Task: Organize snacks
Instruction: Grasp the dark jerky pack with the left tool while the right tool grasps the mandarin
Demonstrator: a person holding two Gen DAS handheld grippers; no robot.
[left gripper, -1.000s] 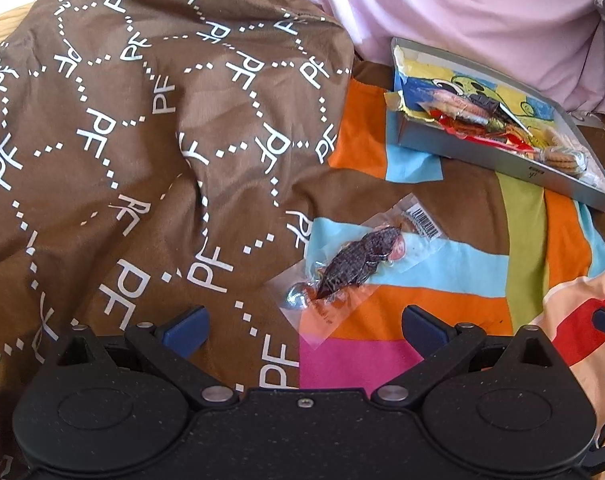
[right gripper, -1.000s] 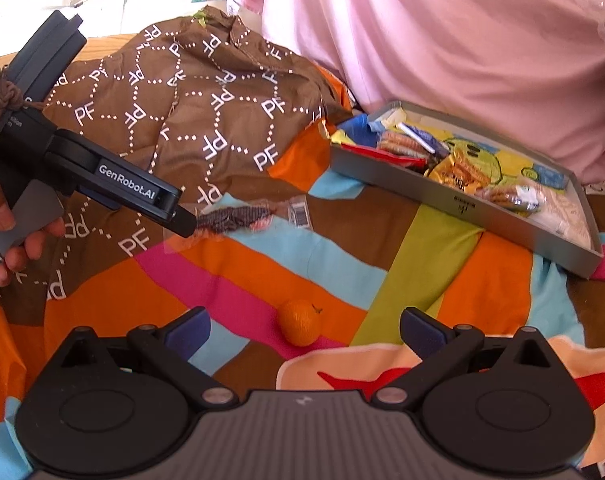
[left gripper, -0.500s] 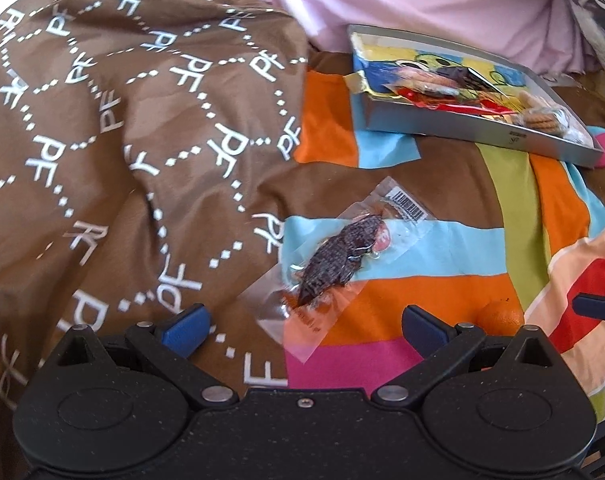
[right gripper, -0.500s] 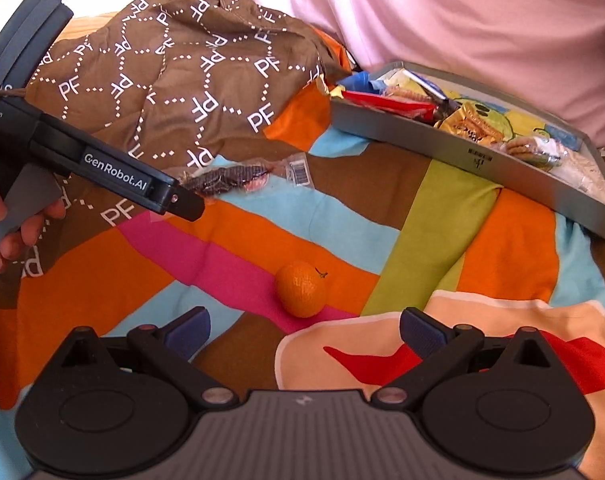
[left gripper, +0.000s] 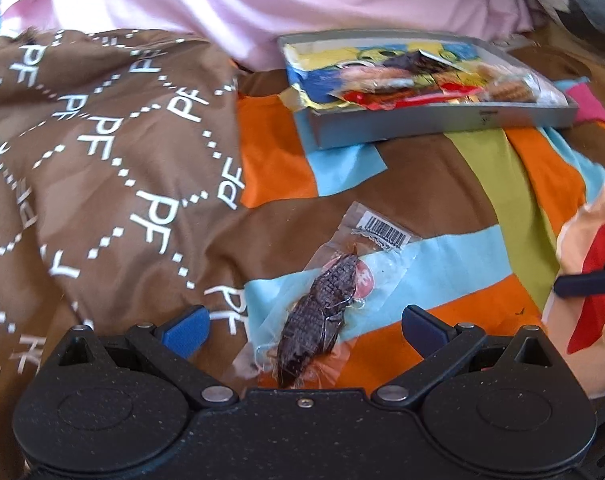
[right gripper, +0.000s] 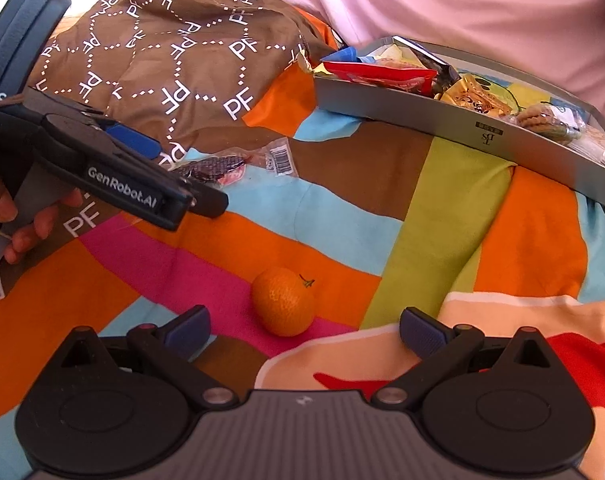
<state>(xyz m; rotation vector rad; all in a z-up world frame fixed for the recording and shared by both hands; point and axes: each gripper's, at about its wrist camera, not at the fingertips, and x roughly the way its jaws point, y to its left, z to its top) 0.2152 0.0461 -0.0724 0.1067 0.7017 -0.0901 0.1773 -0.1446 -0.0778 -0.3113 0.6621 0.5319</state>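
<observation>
A clear packet with a dark dried snack (left gripper: pixel 322 312) lies flat on the striped bedcover, its barcode end pointing away. My left gripper (left gripper: pixel 304 330) is open and straddles the packet's near end without gripping it. The right wrist view shows that left gripper (right gripper: pixel 182 176) low over the same packet (right gripper: pixel 222 168). A small orange mandarin (right gripper: pixel 284 306) sits on the cover just ahead of my right gripper (right gripper: pixel 304 330), which is open and empty. A grey tray (right gripper: pixel 462 120) holding several wrapped snacks rests farther back; it also appears in the left wrist view as the grey tray (left gripper: pixel 422 120).
A crumpled brown cloth (left gripper: pixel 102 168) printed with white letters is heaped on the left. Pink bedding (left gripper: pixel 262 0) rises behind the tray. A person's fingers (right gripper: pixel 26 224) hold the left gripper's handle. The right gripper's dark fingertip (left gripper: pixel 582 282) shows at the left view's right edge.
My left gripper has moved forward and down over the packet, which now lies between its open fingers. My right gripper has closed in on the mandarin, which looks larger and nearer.
</observation>
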